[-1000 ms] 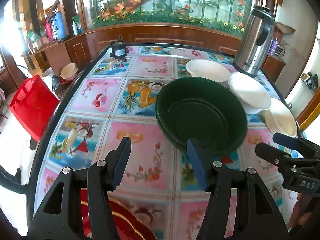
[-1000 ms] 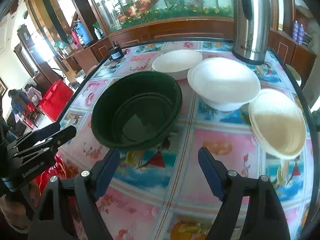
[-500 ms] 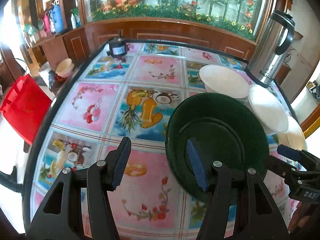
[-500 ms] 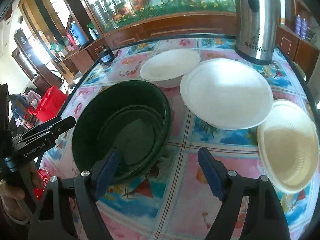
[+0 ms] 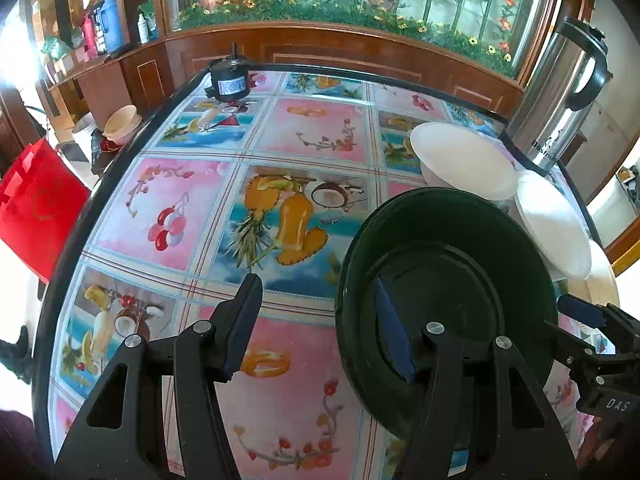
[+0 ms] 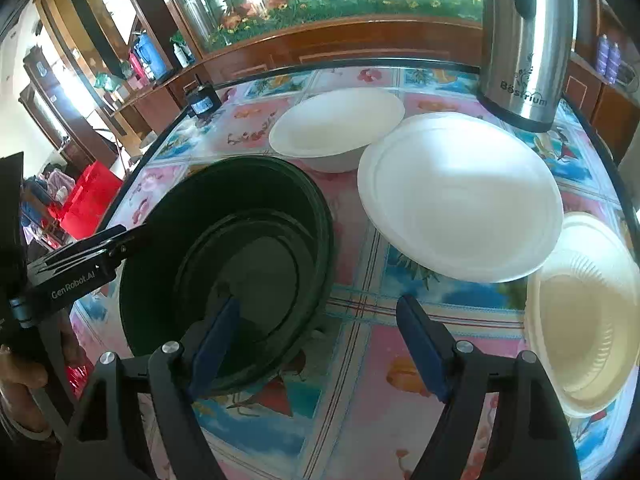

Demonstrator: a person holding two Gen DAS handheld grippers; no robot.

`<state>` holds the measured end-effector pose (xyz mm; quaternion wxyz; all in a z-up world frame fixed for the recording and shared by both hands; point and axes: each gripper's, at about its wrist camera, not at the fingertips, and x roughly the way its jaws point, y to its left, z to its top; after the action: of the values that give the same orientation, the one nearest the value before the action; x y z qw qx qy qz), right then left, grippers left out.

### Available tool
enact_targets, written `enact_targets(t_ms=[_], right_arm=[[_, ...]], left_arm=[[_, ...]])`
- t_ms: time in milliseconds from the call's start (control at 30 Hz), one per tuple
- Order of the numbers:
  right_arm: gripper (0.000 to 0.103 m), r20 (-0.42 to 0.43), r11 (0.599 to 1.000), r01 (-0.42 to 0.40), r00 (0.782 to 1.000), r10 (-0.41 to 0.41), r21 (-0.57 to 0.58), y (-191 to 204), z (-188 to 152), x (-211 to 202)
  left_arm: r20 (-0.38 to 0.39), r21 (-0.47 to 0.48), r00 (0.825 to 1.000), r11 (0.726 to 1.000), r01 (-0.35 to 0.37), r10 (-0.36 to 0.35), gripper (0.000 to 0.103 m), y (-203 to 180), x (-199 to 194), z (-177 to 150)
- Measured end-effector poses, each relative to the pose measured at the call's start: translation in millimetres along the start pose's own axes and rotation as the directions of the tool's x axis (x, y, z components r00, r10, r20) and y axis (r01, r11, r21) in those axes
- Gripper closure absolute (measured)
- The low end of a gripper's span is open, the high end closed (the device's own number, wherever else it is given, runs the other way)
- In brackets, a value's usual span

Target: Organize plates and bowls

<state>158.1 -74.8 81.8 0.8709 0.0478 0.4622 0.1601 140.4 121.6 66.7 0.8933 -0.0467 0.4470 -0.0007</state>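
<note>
Both Grippers Straddle Green Bowl's Rim

Now, on a glass-topped table (image 5: 304, 128) over a fruit-print cloth, a dark green bowl (image 5: 444, 280) sits near the front edge; the left gripper (image 5: 316, 320) stands with its jaws spread, 1 finger inside the bowl's left side and the other outside over the cloth, neither pad pressing the rim; the right gripper (image 6: 320, 344) is likewise spread wide, its left finger over the bowl's inner wall at the near right side and its right finger above bare cloth, nothing pinched; whether either inner pad touches the wall cannot be told. Behind the green bowl, just beside it, rests a white bowl (image 6: 336, 128); to its right a larger white bowl (image 6: 460, 196) sits tilted, its edge overlapping a cream ribbed bowl (image 6: 588, 320) near the table's right edge; a steel thermos jug (image 6: 524, 36) stands upright at the far right corner; a small black motor (image 5: 228, 80) lies at the far left edge.
</note>
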Motion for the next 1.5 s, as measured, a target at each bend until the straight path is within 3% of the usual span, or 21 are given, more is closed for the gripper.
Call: enact_targets(t_ms=[533, 700, 767, 800, 833, 900, 1000, 1500], right_arm=[[0.023, -0.017, 1.000, 0.001, 1.000, -0.001, -0.020, 0.9, 4.6, 9.1], [0.049, -0.022, 0.999, 0.003, 1.000, -0.004, -0.033, -2.1, 3.2, 14.2], [0.056, -0.018, 0.999, 0.002, 1.000, -0.003, -0.044, -1.9, 2.2, 14.1], [0.063, -0.008, 0.998, -0.001, 1.000, 0.000, -0.056, -0.4, 1.3, 12.6], [0.065, -0.002, 0.998, 0.001, 1.000, -0.001, -0.068, 1.8, 0.7, 11.4], [0.071, 0.009, 0.995, 0.000, 1.000, 0.001, -0.104, 9.1, -0.3, 7.9], [0.071, 0.025, 0.990, 0.050, 0.999, -0.047, -0.134, 16.1, -1.2, 4.8], [0.071, 0.058, 0.990, 0.067, 0.996, -0.061, -0.121, 15.6, -10.2, -17.6]], left_arm=[[-0.056, 0.041, 0.998, 0.999, -0.006, 0.009, 0.044, -10.2, 23.2, 3.0], [-0.120, 0.035, 0.993, 0.999, 0.003, 0.001, 0.045, -10.9, 35.1, 0.9], [-0.131, 0.042, 0.991, 0.999, 0.002, 0.003, 0.062, -13.9, 36.8, -2.0], [-0.147, 0.049, 0.989, 0.999, 0.004, 0.003, 0.083, -15.8, 39.0, -3.4], [-0.167, 0.044, 0.986, 0.999, 0.027, -0.020, 0.089, -17.5, 41.1, -5.3], [-0.164, 0.046, 0.986, 0.999, 0.021, -0.013, 0.090, -21.4, 39.0, -7.6], [-0.152, 0.057, 0.988, 0.998, 0.014, -0.005, 0.090, -26.4, 33.6, -10.4], [-0.106, 0.069, 0.994, 0.998, 0.010, -0.003, 0.090, -36.4, 2.5, -20.7]])
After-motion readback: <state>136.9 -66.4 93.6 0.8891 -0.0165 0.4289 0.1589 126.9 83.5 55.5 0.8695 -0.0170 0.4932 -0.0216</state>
